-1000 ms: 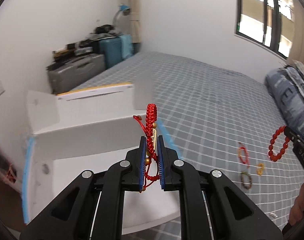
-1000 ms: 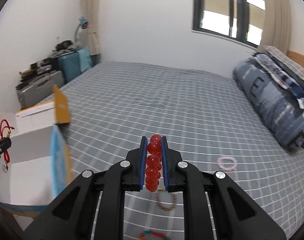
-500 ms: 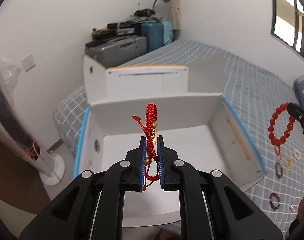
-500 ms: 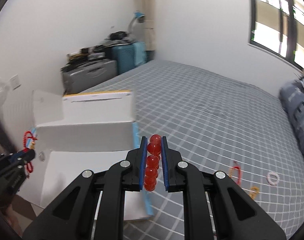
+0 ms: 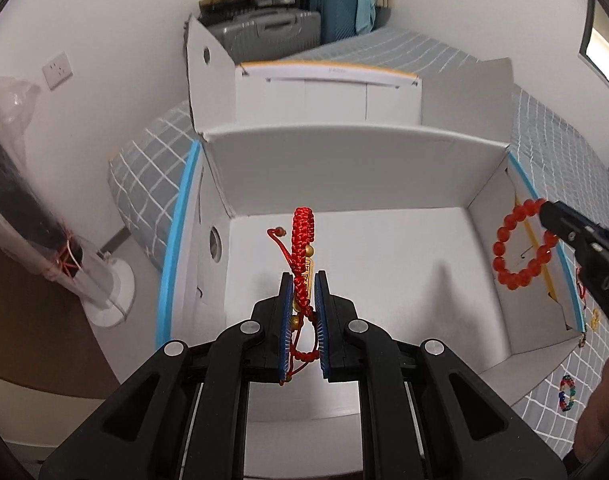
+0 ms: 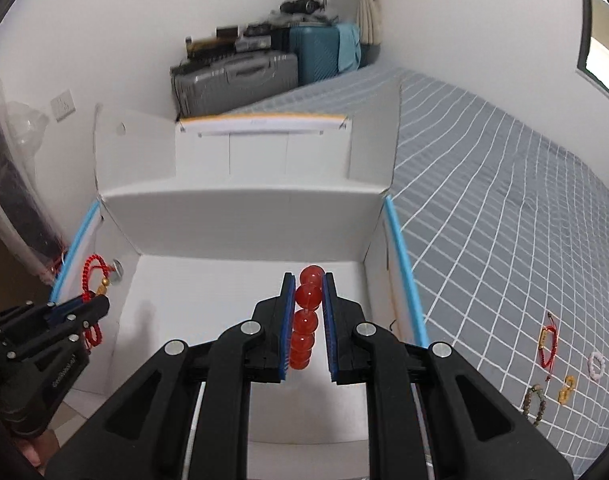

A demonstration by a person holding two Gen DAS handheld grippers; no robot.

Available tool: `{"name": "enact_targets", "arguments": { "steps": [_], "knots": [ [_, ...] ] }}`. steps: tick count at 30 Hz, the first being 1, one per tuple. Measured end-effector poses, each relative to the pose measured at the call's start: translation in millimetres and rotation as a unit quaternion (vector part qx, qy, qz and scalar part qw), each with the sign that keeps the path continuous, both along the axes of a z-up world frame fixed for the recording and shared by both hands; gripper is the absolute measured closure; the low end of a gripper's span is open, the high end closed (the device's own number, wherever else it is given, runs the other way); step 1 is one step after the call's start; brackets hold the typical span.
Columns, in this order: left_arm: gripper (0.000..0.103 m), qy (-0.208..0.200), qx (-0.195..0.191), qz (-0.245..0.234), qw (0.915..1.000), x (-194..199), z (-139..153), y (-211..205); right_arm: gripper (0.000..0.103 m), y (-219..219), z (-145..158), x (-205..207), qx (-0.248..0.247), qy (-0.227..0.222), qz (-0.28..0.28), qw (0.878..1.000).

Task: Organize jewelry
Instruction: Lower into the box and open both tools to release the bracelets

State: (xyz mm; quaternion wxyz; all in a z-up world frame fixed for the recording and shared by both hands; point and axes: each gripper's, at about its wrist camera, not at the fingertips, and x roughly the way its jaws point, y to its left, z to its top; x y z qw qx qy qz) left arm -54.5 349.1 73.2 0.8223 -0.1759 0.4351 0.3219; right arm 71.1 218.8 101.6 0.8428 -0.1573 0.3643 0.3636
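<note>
Left wrist: red cord bracelet (image 5: 302, 240) clamped above white box (image 5: 352, 152)

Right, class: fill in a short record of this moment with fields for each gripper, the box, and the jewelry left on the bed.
left gripper: shut on red braided cord bracelet, over the box
right gripper: shut on red bead bracelet, over the box
white cardboard box: open, visible floor bare
bed: several small pieces lie on the grey checked cover, including a pink ring bracelet

Was a home bedroom: had a bed (image 6: 504, 208) with grey checked sheet, suitcases (image 6: 240, 76) stacked in the corner, curtain (image 6: 370, 12) beside them.
</note>
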Motion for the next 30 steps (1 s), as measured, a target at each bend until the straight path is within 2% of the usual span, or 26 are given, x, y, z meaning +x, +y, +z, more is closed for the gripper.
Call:
{"name": "enact_targets", "arguments": {
  "steps": [6,11,13,19,25,27,28,29,30],
  "knots": [
    [0.092,0.039,-0.019,0.003,0.9991,15,-18,10,0.090,12,-27,18,-0.034,0.062,-0.002,0.997],
    [0.092,0.057,-0.055,0.004,0.9968,24,-31,19,0.090,20,-49,33,-0.069,0.138,-0.010,0.988],
    [0.092,0.066,-0.067,0.001,0.9956,28,-35,23,0.090,23,-56,36,-0.084,0.154,-0.013,0.984],
    [0.092,0.091,-0.106,0.003,0.9902,35,-54,35,0.090,30,-64,34,-0.102,0.164,-0.007,0.981],
    [0.089,0.098,-0.111,0.005,0.9890,36,-62,40,0.089,34,-67,33,-0.105,0.172,-0.008,0.980],
    [0.089,0.098,-0.110,0.005,0.9891,36,-62,40,0.085,33,-67,35,-0.101,0.178,-0.010,0.979],
    [0.089,0.096,-0.108,0.005,0.9895,37,-61,40,0.073,33,-66,36,-0.100,0.176,-0.011,0.979],
    [0.084,0.093,-0.105,0.005,0.9900,36,-59,40,0.060,32,-64,36,-0.097,0.171,-0.013,0.980],
    [0.079,0.089,-0.102,0.006,0.9907,36,-56,39,0.056,31,-61,34,-0.091,0.165,-0.011,0.982]
  ]
}}
